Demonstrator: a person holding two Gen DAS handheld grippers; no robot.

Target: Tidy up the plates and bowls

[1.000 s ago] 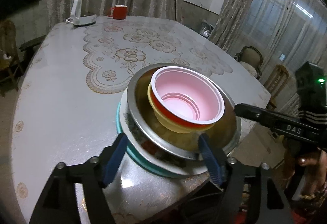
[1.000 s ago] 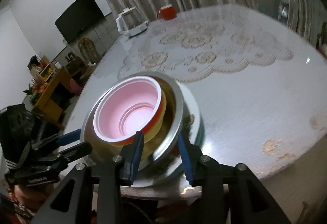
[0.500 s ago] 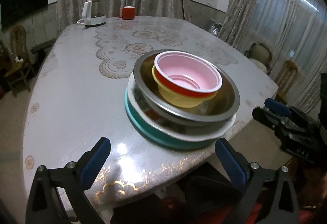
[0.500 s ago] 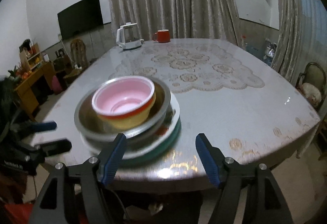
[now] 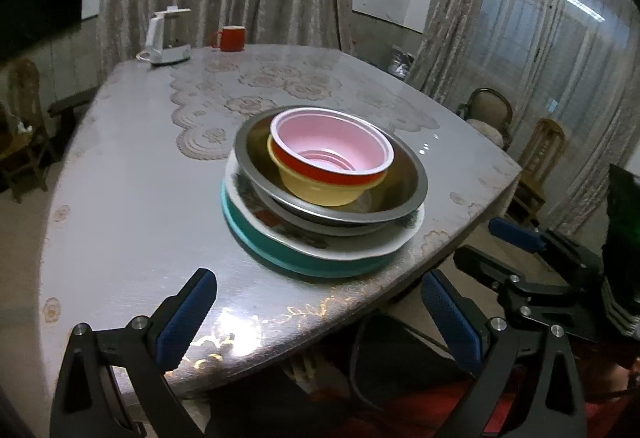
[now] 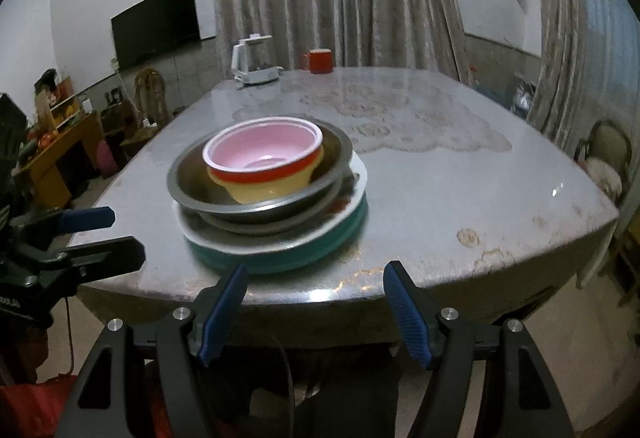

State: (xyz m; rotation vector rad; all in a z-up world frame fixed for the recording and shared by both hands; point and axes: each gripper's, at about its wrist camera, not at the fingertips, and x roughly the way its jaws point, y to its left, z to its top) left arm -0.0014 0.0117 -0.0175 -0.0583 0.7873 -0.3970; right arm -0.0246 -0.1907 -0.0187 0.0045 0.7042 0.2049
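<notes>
A stack stands near the table's front edge: a teal plate (image 5: 304, 258) at the bottom, a white plate (image 5: 360, 250) on it, a steel bowl (image 5: 404, 198), then a yellow bowl (image 5: 320, 194) and a red bowl with a pink inside (image 5: 332, 146) nested on top. The stack also shows in the right wrist view (image 6: 264, 190). My left gripper (image 5: 316, 318) is open and empty, pulled back off the table edge in front of the stack. My right gripper (image 6: 316, 310) is open and empty, also back from the edge.
A white kettle (image 5: 164, 38) and a red mug (image 5: 232, 38) stand at the table's far end on the lace-patterned cloth (image 5: 280, 86). Chairs (image 5: 488, 114) stand to the right of the table. A TV (image 6: 156, 22) hangs on the far wall.
Both grippers have opened and drawn back from the stack to beyond the table's front edge. The stack stays in place.
</notes>
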